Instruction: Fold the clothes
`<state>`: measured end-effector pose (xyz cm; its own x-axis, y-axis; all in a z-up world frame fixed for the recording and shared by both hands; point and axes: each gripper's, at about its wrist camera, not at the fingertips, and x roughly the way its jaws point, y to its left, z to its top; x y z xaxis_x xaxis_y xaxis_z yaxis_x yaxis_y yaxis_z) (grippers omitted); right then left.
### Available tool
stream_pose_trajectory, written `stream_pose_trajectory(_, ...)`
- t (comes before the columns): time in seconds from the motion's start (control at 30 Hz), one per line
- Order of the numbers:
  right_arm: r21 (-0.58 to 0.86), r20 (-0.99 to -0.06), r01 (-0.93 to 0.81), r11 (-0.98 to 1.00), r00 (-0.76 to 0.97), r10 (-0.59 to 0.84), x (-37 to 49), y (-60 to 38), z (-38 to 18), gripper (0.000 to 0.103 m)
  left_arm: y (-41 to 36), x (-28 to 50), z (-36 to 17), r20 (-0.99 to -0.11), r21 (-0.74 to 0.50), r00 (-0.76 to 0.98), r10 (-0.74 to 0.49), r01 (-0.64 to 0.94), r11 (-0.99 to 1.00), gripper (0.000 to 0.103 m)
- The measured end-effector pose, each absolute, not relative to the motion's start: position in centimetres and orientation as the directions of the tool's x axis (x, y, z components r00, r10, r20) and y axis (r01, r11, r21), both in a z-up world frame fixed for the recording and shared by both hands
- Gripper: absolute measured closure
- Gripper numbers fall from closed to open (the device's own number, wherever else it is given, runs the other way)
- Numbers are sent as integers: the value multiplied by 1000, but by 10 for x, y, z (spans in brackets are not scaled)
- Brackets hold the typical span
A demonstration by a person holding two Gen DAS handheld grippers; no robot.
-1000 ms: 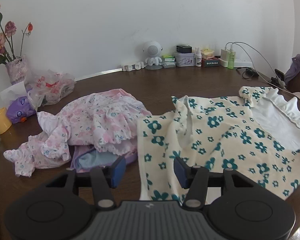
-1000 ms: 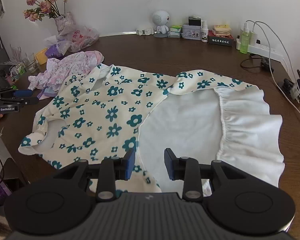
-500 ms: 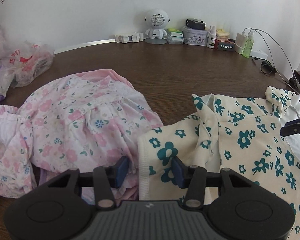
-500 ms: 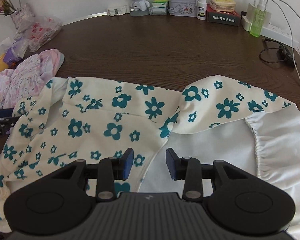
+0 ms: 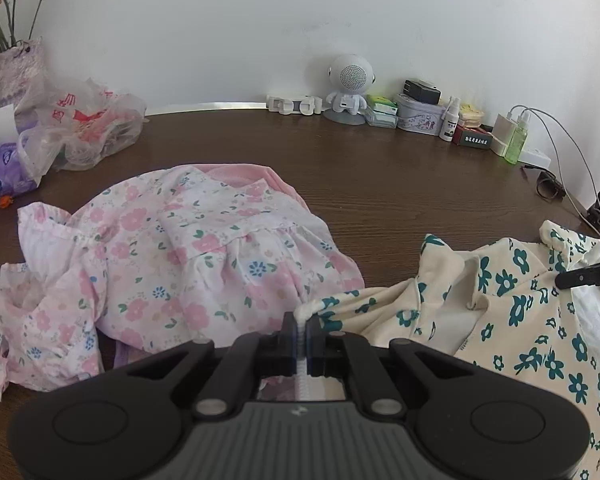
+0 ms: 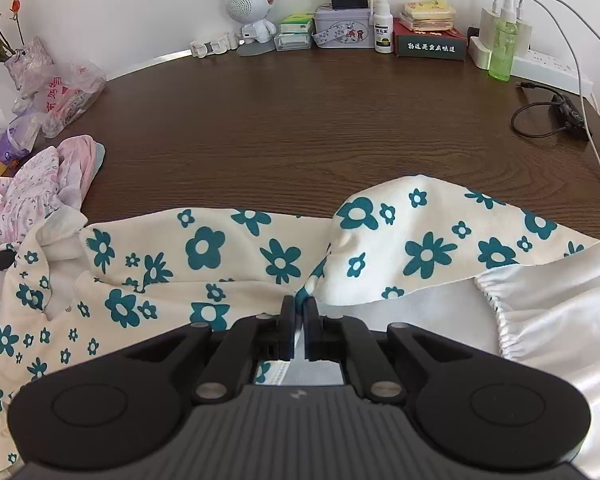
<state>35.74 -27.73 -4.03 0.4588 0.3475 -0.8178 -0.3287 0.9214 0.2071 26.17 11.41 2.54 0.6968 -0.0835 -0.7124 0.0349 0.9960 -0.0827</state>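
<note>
On dark brown wooden table (image 6: 300, 120), cream cotton dress with teal flowers (image 6: 428, 240) spread; pinched tight at edge by left gripper (image 5: 301, 326), at waist by right gripper (image 6: 299, 312), just after closing. Thin pinches; could slip when lifted.

The cream dress (image 6: 228, 264) with teal flowers lies spread and rumpled on the brown table (image 6: 320, 120), its white lining (image 6: 540, 320) turned up at one end, one edge bunched and raised. Beside it, touching, lies a crumpled heap of pink floral clothes (image 5: 172, 264).
</note>
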Motion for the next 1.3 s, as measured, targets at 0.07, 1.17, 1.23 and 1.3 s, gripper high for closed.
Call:
stream_pose_trajectory(0.07,251,-807,-326,912,450,383,357,-280,-37,89,114,260,27,-713,-78,698,-65,13,997,89)
stream_pose_trajectory(1.17,37,-803,-369,929,543,248,169,-383,-38,62,-2,365,15,-769,-111,623,-144,92,990,103)
stream_pose_trajectory(1.23,32,-798,-366,930,551,245,167,-385,-39,61,0,367,14,-762,-109,633,-137,83,991,103)
stream_pose_trajectory(1.3,42,-790,-366,930,558,255,165,-387,-38,61,4,366,14,-759,-134,634,-147,68,989,100)
